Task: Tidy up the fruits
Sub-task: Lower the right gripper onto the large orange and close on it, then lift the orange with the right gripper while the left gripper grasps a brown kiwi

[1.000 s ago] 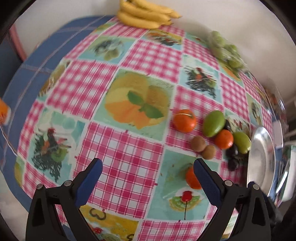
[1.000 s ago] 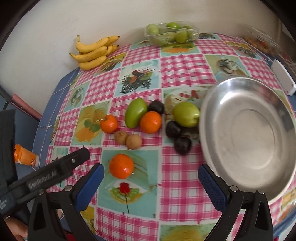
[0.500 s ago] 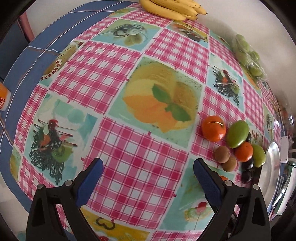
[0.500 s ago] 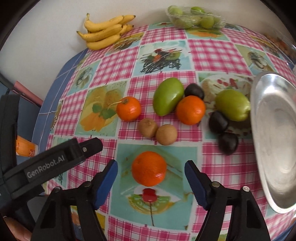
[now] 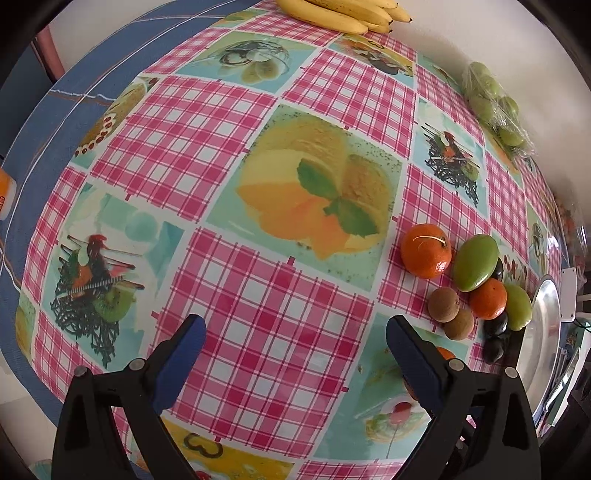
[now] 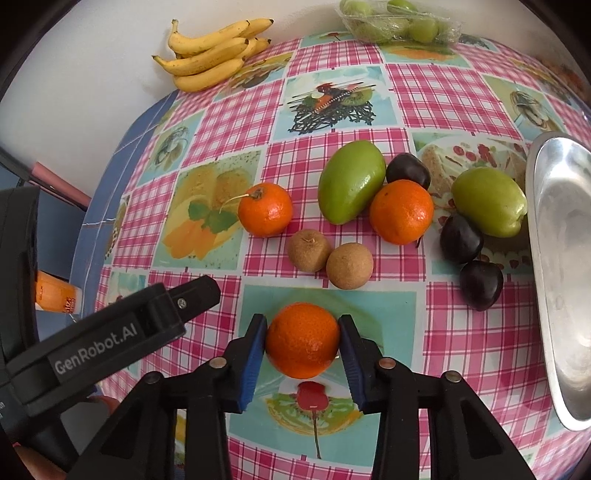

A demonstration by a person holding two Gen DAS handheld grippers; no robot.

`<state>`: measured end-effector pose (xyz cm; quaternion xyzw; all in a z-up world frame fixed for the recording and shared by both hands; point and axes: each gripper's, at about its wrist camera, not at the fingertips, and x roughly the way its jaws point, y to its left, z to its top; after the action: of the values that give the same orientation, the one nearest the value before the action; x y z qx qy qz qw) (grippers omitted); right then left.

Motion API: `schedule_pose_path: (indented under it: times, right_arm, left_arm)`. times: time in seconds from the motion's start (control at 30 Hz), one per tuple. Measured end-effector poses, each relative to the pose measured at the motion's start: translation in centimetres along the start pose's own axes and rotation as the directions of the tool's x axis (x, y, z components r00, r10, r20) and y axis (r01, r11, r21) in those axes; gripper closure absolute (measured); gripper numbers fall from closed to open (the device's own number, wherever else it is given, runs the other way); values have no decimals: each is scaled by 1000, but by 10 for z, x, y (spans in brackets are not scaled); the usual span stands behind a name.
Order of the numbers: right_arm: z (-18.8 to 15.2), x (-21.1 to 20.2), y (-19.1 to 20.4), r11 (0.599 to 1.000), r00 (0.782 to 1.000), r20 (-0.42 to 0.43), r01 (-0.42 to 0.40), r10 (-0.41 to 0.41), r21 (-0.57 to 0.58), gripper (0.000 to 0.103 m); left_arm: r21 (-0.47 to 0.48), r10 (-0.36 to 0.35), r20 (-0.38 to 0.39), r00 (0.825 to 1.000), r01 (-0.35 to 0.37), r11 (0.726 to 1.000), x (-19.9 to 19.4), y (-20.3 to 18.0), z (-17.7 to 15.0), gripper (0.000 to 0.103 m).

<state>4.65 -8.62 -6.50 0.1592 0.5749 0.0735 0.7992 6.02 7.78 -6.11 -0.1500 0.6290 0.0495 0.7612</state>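
Note:
The jaws of my right gripper (image 6: 303, 322) are closing, and their blue pads touch both sides of an orange (image 6: 302, 345) that sits on the checked tablecloth. Beyond it lie two brown kiwis (image 6: 309, 250), a stemmed orange (image 6: 265, 209), a green mango (image 6: 351, 181), another orange (image 6: 401, 211), a second green fruit (image 6: 487, 201) and three dark plums (image 6: 461, 239). A steel plate (image 6: 561, 258) stands at the right. My left gripper (image 5: 295, 325) hangs open over bare cloth to the left of the fruit, with nothing between its fingers.
Bananas (image 6: 214, 51) and a clear box of green fruit (image 6: 399, 22) lie by the far wall. An orange bottle (image 6: 55, 291) stands below the table's left edge. My left gripper's arm (image 6: 122, 328) reaches in close to the right gripper's left side.
My right gripper came down and forward over the near orange, and its jaws went from wide open to touching it. The left gripper sank slightly and stayed open.

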Motion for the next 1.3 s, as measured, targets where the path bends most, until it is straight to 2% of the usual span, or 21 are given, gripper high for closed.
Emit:
schedule_pose_path:
  times: [0.13,0.37,0.67,0.87,0.93,1.0,1.1,1.17,1.3]
  right_arm:
    - [1,-2,0,1000,1000,-9,-7,7,-2,61]
    - [1,-18,-9,997,998,8,-70,70,28,62]
    - [4,-47,-36,994,994,67,-91,87,65,62]
    - [5,-61,-58,990,992,93,-97,88,98,62]
    - [5,-64,-61,990,991,98,-98,88,100,62]
    - [6,-65,-64,989,990,102,-104,94,104,62]
    - [8,-68,-70,989,990,108,-105,94,106,62]
    - [10,-68,-73,989,990,109,-102,90,103,62]
    - [12,-69,-76,989,990,110,-103,92,104,62]
  left_arm:
    - [-22,-20,1,1000,20,1000,2,3,-2,5]
    - [-23,-34,35,999,35,999,-6,3,-3,5]
    - [15,-47,50,998,46,999,-9,-19,-5,5]
    - [62,-84,59,995,80,995,-8,-46,-3,12]
    - [80,-90,62,994,85,993,-7,-55,0,19]
    - [104,-96,60,994,89,991,-4,-66,2,21]
    - [119,-120,45,992,114,986,-1,-76,6,34]
    - [128,-132,37,991,127,984,1,-81,7,37]
    - [132,-146,11,989,143,981,9,-91,12,57]
